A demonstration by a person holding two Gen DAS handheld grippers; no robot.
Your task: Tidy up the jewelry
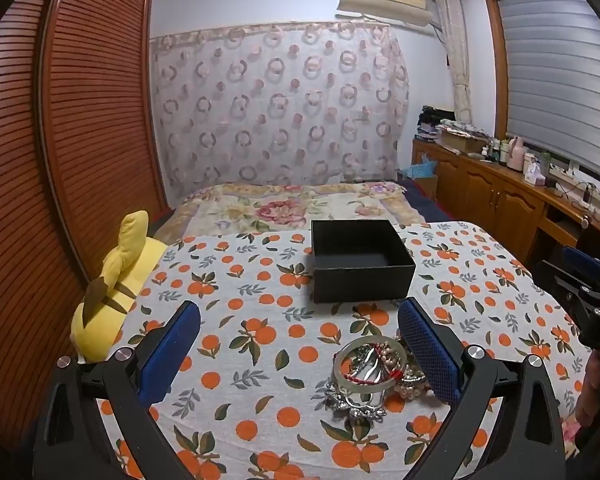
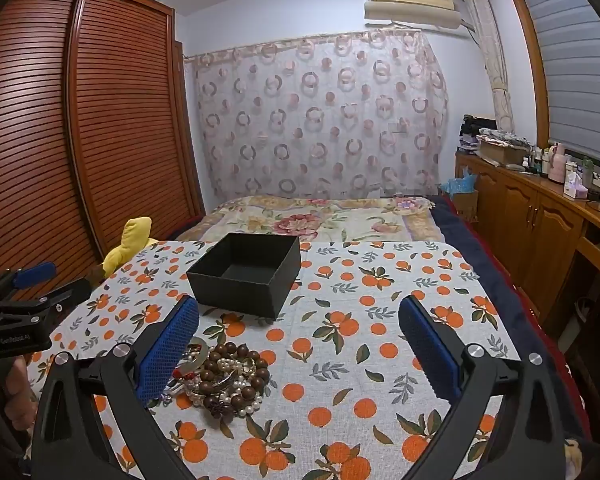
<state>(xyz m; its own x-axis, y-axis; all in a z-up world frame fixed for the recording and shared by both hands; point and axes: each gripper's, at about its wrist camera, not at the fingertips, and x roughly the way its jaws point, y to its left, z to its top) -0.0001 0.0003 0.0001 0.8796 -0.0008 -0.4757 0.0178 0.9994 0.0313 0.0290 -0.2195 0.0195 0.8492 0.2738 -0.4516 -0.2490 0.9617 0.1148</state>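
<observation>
The jewelry pile lay heaped, with no clear long axis, on the orange-print surface, near the open black box. Left gripper and right gripper both gaped wide, empty. A yellow plush toy lay at the surface's left edge.

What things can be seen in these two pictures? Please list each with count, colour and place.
box: one, black, open and empty, on the cloth behind the jewelry
jewelry: one tangled pile, brown beads, pearls, pale bangle, silver pieces, in front of the box
cloth: one, white with orange fruit print, over the table
plush toy: one, yellow, at the cloth's left edge
bed: one, floral cover, behind the table
left gripper: blue pads, open, empty
right gripper: blue pads, open, empty
</observation>
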